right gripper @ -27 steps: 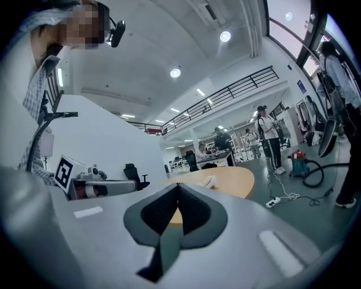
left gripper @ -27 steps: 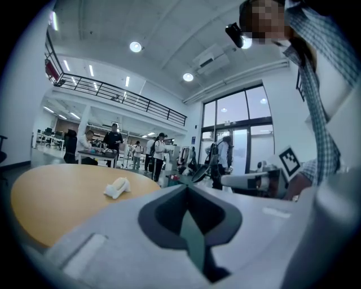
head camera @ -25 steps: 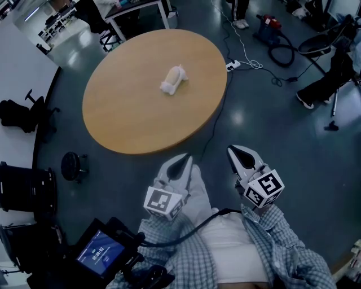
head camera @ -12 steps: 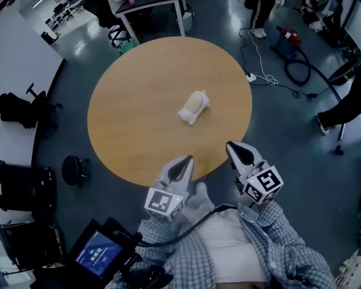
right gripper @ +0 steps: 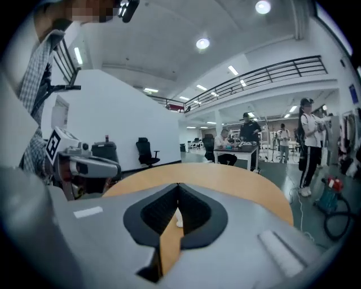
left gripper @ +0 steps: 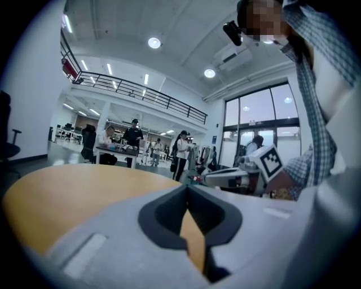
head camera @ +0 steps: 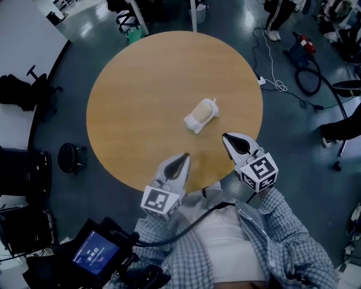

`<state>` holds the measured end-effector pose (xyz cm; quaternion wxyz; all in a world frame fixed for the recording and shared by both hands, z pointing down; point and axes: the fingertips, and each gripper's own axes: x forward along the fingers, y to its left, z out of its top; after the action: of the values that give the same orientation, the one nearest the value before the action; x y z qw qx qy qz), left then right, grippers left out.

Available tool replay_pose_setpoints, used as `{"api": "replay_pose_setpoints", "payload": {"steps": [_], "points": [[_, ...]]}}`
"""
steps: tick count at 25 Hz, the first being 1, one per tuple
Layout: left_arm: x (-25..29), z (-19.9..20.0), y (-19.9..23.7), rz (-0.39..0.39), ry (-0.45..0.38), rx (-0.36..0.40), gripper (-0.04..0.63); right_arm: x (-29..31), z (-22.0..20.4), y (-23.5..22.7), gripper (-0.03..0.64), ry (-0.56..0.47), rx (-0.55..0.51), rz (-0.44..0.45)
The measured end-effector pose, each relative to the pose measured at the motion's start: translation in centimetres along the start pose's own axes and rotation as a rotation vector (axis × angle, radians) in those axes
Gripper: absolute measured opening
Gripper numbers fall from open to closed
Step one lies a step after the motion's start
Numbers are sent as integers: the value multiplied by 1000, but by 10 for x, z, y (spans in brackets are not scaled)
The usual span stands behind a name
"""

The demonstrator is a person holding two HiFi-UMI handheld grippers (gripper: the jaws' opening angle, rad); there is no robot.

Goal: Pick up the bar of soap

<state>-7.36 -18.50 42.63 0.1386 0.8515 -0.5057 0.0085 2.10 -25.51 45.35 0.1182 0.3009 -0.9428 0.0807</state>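
Observation:
A pale bar of soap (head camera: 201,114) lies in a white holder near the middle of the round wooden table (head camera: 130,101). My left gripper (head camera: 183,156) hovers over the table's near edge, jaws shut and empty, short of the soap and to its left. My right gripper (head camera: 227,137) is also shut and empty, just right of the soap on its near side. In the right gripper view the soap (right gripper: 178,217) peeks as a small white shape through the hollow behind the shut tips (right gripper: 178,185). The left gripper view shows only tabletop past its tips (left gripper: 186,186).
A black stool (head camera: 71,158) and office chairs (head camera: 22,93) stand left of the table. Cables and a vacuum (head camera: 304,68) lie on the floor at the right, near a person's legs (head camera: 277,17). A screen device (head camera: 96,255) hangs at the lower left.
The table and soap have come closer in the head view. Both grippers, earlier over the floor, now reach over the table's near edge, still shut.

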Motion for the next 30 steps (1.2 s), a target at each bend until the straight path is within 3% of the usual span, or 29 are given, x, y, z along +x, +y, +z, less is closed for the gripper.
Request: {"api": "replay_pose_setpoints", "payload": {"steps": [8, 14, 18, 24, 30], "points": [[15, -16, 15, 71, -33, 16, -2, 65, -24, -16, 8, 274, -450, 200], [27, 0, 33, 127, -59, 6, -2, 114, -58, -19, 156, 581, -896, 446], [19, 4, 38, 182, -75, -14, -2, 129, -90, -19, 238, 763, -1111, 611], [11, -3, 58, 266, -75, -44, -2, 164, -114, -30, 259, 931, -1288, 729], [-6, 0, 69, 352, -58, -87, -2, 176, -134, -35, 279, 1054, -1313, 804]]}}
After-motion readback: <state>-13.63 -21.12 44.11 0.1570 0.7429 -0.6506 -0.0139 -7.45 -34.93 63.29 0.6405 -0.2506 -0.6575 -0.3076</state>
